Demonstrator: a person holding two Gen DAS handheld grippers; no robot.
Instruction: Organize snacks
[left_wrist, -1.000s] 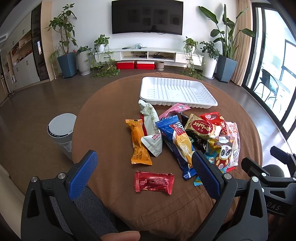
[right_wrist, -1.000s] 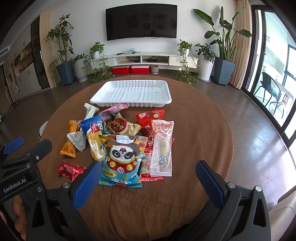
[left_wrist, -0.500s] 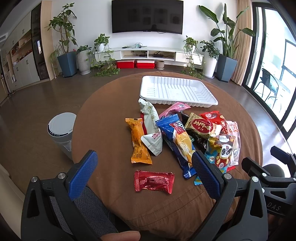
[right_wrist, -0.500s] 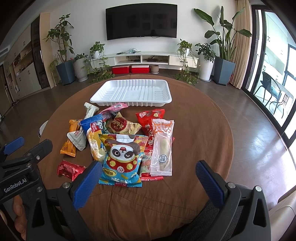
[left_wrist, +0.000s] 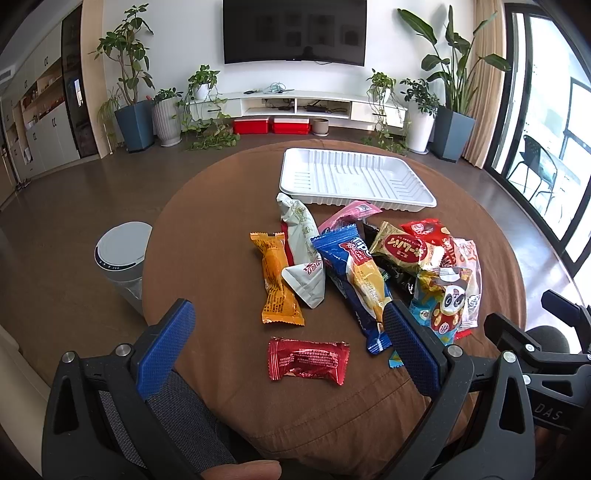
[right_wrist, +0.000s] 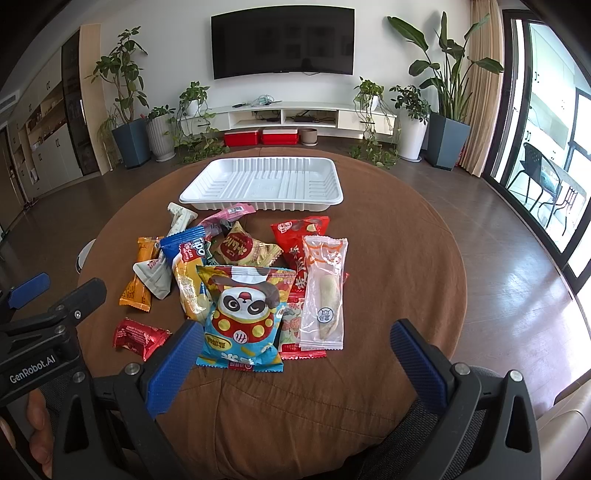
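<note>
- Your round table (right_wrist: 388, 258), draped in brown cloth, stretches ahead of both grippers.
- The white ribbed tray (right_wrist: 266, 184) sits at the far side, beyond the snack pile, with nothing in it.
- Your left gripper (left_wrist: 288, 350) is spread wide and holds nothing; its body reads "GenRobot.AI" in the right wrist view.
- Your right gripper (right_wrist: 295, 354) is also spread wide and holds nothing; "DAS" shows on its side in the left wrist view.
- The panda packet (right_wrist: 243, 314) lies just ahead of your right gripper's left finger, on top of the pile; its writing is too small to read.
- The clear wrapper (right_wrist: 325, 291) with orange cat faces lies just to its right.
- The blue-and-yellow pack (left_wrist: 358, 273) reads "Tipo" and reaches your left gripper's right finger.
- The orange bar (left_wrist: 277, 277) lies ahead of your left gripper, beside a pale green pouch (left_wrist: 303, 251).
- The red foil candy (left_wrist: 306, 360) lies alone between your left fingers, nearest you.
</note>
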